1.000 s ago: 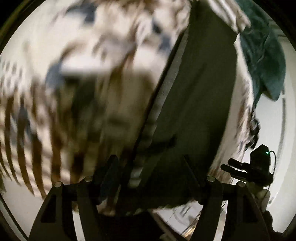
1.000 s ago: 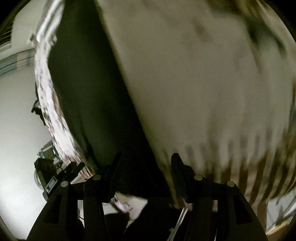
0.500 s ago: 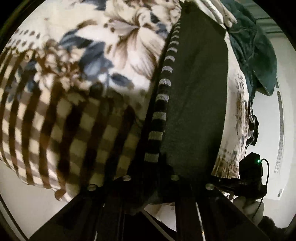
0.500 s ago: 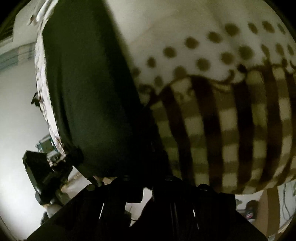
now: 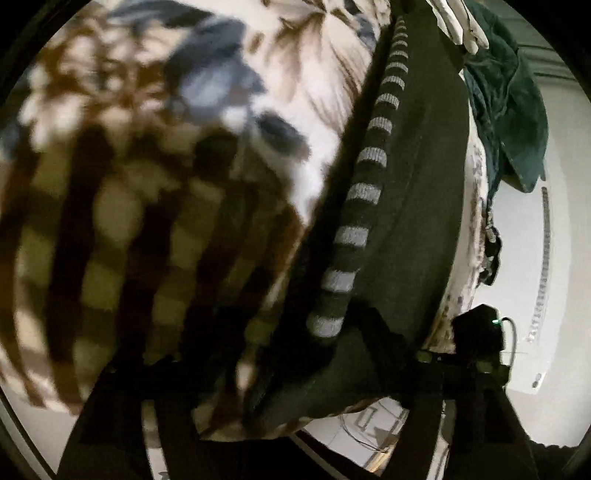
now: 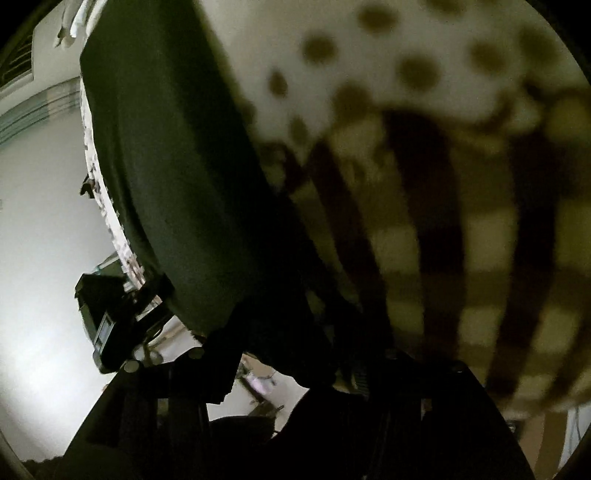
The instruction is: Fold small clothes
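Note:
A dark green garment (image 5: 417,206) with a grey-and-dark striped edge (image 5: 354,236) lies on a patterned bedspread (image 5: 110,206). My left gripper (image 5: 295,384) is shut on its near hem by the striped edge. In the right wrist view the same garment (image 6: 166,177) fills the left half, and my right gripper (image 6: 295,373) is shut on its other near corner. Each gripper shows in the other's view: the right one (image 5: 476,343) and the left one (image 6: 114,314).
The bedspread has brown checks, dots (image 6: 406,70) and blue-brown flowers (image 5: 221,85). A teal garment (image 5: 513,118) and a white striped cloth (image 5: 461,22) lie at the far end. Beyond the bed edge is a white floor (image 6: 37,258).
A second ago both grippers were open over the hem. They have closed on it and now lift the near edge slightly off the bedspread.

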The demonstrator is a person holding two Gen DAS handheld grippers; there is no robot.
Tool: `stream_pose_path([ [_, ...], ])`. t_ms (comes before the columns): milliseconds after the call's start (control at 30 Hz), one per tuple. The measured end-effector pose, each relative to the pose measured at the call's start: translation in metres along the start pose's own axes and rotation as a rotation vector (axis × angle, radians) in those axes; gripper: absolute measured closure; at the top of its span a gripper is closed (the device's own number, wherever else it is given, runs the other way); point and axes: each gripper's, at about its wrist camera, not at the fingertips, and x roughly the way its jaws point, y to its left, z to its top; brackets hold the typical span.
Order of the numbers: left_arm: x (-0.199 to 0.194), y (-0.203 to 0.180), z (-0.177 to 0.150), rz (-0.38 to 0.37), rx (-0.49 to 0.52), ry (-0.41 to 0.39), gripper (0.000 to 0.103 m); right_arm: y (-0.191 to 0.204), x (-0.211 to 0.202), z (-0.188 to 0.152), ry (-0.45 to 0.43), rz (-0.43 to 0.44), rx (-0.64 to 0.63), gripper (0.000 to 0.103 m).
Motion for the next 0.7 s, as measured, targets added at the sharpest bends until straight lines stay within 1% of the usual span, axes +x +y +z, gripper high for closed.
stream_pose_path([
  [33, 0.001, -0.002, 0.001, 0.000, 0.005, 0.005, 0.023, -0.001, 0.002, 0.000, -0.005, 0.012, 0.003, 0.048],
  [100, 0.004, -0.008, 0.000, 0.015, 0.023, 0.014, 0.023, 0.000, 0.004, 0.001, -0.011, 0.035, 0.013, 0.048],
  [167, 0.004, -0.016, -0.005, 0.010, 0.042, 0.006, 0.023, 0.000, 0.002, -0.001, -0.021, 0.047, 0.021, 0.050],
  [200, 0.003, -0.020, -0.010, -0.004, 0.047, 0.005, 0.037, 0.001, 0.001, -0.003, -0.031, 0.055, 0.020, 0.062],
  [233, 0.002, -0.023, -0.014, -0.011, 0.052, 0.010, 0.081, 0.003, 0.001, -0.006, -0.039, 0.057, 0.017, 0.082],
  [267, 0.002, -0.024, -0.017, 0.007, 0.055, 0.020, 0.096, 0.008, 0.003, -0.007, -0.045, 0.057, 0.018, 0.086],
  [300, -0.001, -0.026, -0.022, 0.014, 0.053, 0.011, 0.095, 0.009, 0.002, -0.009, -0.055, 0.064, 0.020, 0.090],
  [333, -0.007, -0.026, -0.024, -0.005, 0.042, -0.007, 0.095, 0.012, -0.001, -0.013, -0.070, 0.068, 0.022, 0.092],
  [400, -0.016, -0.029, -0.027, -0.028, 0.009, -0.025, 0.095, 0.019, -0.007, -0.020, -0.088, 0.079, 0.023, 0.093],
  [433, -0.024, -0.032, -0.027, -0.061, -0.009, -0.038, 0.095, 0.024, -0.012, -0.023, -0.098, 0.085, 0.022, 0.094],
  [500, -0.037, -0.041, -0.026, -0.098, -0.027, -0.052, 0.095, 0.036, -0.021, -0.028, -0.112, 0.104, 0.013, 0.094],
  [600, -0.056, -0.053, -0.017, -0.170, -0.050, -0.075, 0.095, 0.058, -0.041, -0.033, -0.142, 0.138, -0.011, 0.094],
  [700, -0.074, -0.072, 0.006, -0.241, -0.064, -0.112, 0.095, 0.088, -0.067, -0.028, -0.197, 0.168, -0.044, 0.094],
])
